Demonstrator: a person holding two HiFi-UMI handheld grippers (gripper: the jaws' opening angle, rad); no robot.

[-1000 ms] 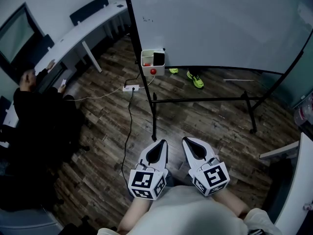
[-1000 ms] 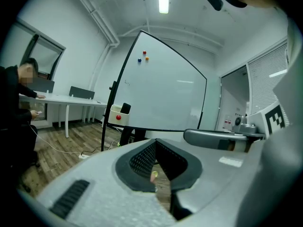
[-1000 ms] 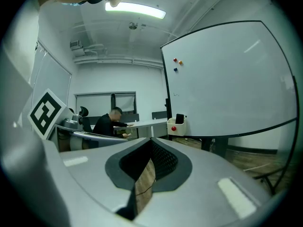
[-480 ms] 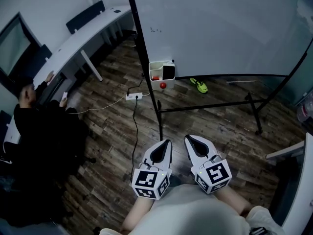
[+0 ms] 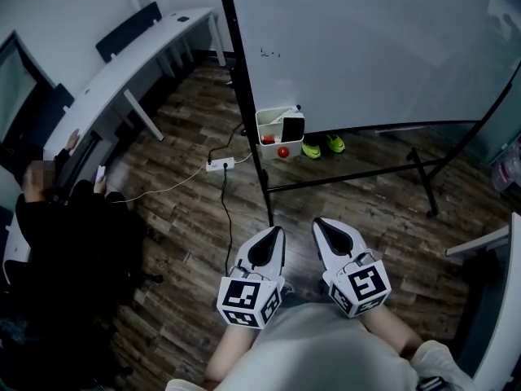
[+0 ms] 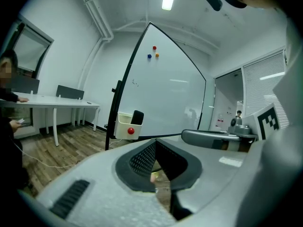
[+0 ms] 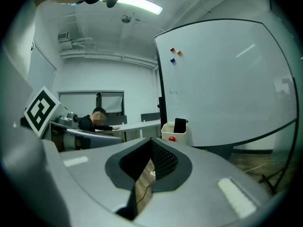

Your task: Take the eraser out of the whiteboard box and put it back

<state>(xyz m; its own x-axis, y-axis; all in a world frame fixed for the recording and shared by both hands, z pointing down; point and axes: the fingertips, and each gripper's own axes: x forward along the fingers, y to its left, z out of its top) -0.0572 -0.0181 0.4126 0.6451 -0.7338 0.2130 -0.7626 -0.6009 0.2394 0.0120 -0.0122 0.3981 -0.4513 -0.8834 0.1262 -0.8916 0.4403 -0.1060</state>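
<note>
We see the eraser [image 5: 293,126], a dark upright slab, standing in the whiteboard box [image 5: 269,119]. The box is a white, smooth-walled tub fixed at the lower left corner of the whiteboard [image 5: 366,47], against its black frame. A small red ball [image 5: 282,151] sits low on the box's front.

The board is broad, pale and glossy. It stands on a black tubular stand whose feet rest on a floor [image 5: 187,218] of dark wood-grain planks. Near the stand a white power strip [image 5: 220,164] lies on the planks, with a thin cable trailing from it, and a pair of bright green shoes [image 5: 321,147] shows under the board's edge. A long white desk [image 5: 138,55] curves along the left wall, and a person in dark clothes [image 5: 65,226] sits at it.

Our two tools are side by side close to our body, well apart from the box, and both point toward the board. The left gripper [image 5: 277,231] has its jaws pressed together with nothing in them. The right gripper [image 5: 318,223] is likewise closed and empty.
</note>
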